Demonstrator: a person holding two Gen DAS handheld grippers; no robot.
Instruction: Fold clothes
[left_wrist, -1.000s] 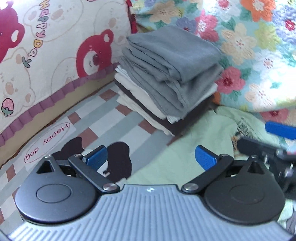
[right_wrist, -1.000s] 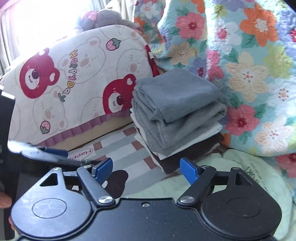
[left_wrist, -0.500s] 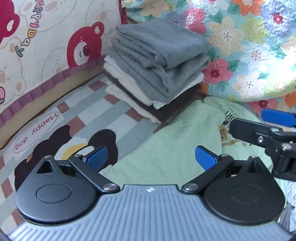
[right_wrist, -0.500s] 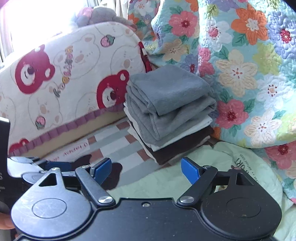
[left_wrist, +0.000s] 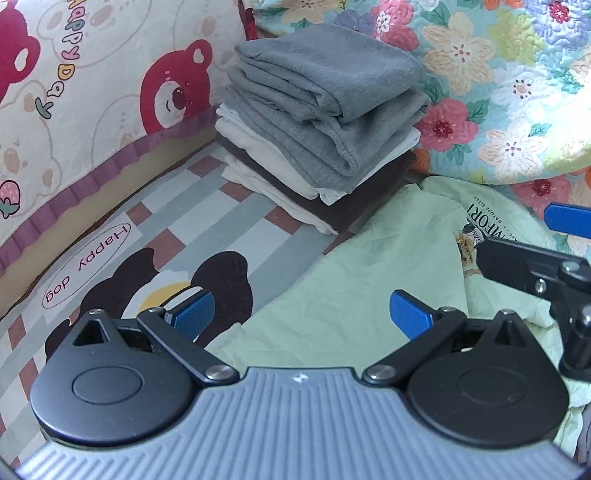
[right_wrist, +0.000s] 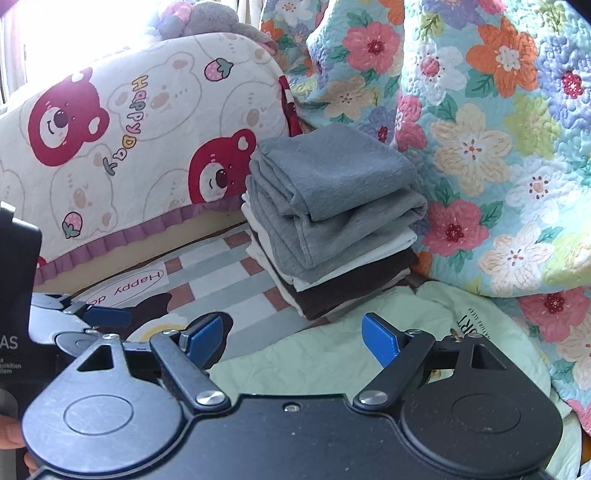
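1. We see a flowered quilt rising behind and to the right of everything.
2. A bear-print cushion stands on the left, its purple frill meeting the striped sheet printed with "Happy dog".
3. A pale green shirt lies spread and rumpled on the sheet, its printed lettering facing up near the quilt; it is not folded.
4. A pile of folded clothes sits in the corner between cushion and quilt, grey pieces on top, white and brown below, its base touching the shirt's far edge.
5. Our left gripper hovers over the near part of the shirt, its blue fingers wide apart and holding nothing.
6. Our right gripper hovers over the shirt just beside the left one, its blue fingers also spread wide with nothing between them.
7. Part of a hand shows at the lower left edge of the right view.
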